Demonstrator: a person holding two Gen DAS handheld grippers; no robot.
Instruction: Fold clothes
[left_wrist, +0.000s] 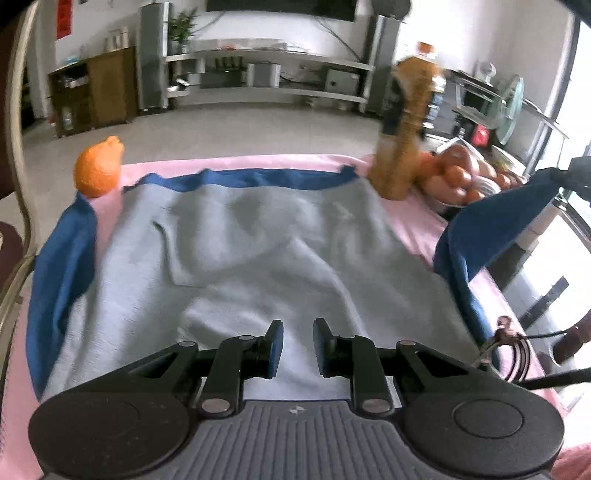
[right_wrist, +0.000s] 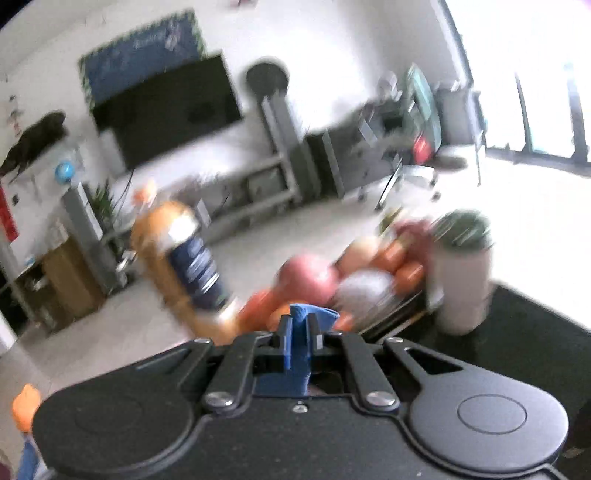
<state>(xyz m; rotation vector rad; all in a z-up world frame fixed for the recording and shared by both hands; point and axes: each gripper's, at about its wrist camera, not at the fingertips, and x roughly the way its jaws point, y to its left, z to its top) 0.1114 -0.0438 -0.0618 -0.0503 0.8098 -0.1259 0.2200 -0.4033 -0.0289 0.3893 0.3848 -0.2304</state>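
One garment (left_wrist: 258, 240), grey with blue sleeves and a blue hem, lies spread on the pink-covered counter (left_wrist: 236, 162) directly ahead of and beneath the left tongs (left_wrist: 297, 349). Those tongs hover just over the near grey cloth with their two blue-padded fingers apart and nothing between them.

One blue sleeve (left_wrist: 62, 258) lies flat along the counter to the left of the left tongs. The other blue sleeve (left_wrist: 491, 229) is lifted off the counter to their right and stretches up toward the frame edge, where the right tongs (left_wrist: 576, 173) appear dark and partly cut off.

In the right wrist view, the right tongs (right_wrist: 299, 328) are clamped together on a pinch of blue sleeve fabric (right_wrist: 303, 317), which pokes up past the fingertips.

Ahead of the left tongs, beyond the garment's far edge, stand one orange fruit (left_wrist: 98, 168) at far left and one amber bottle (left_wrist: 406, 125) at far right. Just beside the bottle sits one bowl of fruit (left_wrist: 469, 177); the pieces are too blurred to count. The right wrist view also shows one white cup with a green lid (right_wrist: 461, 273), ahead and right of the right tongs.
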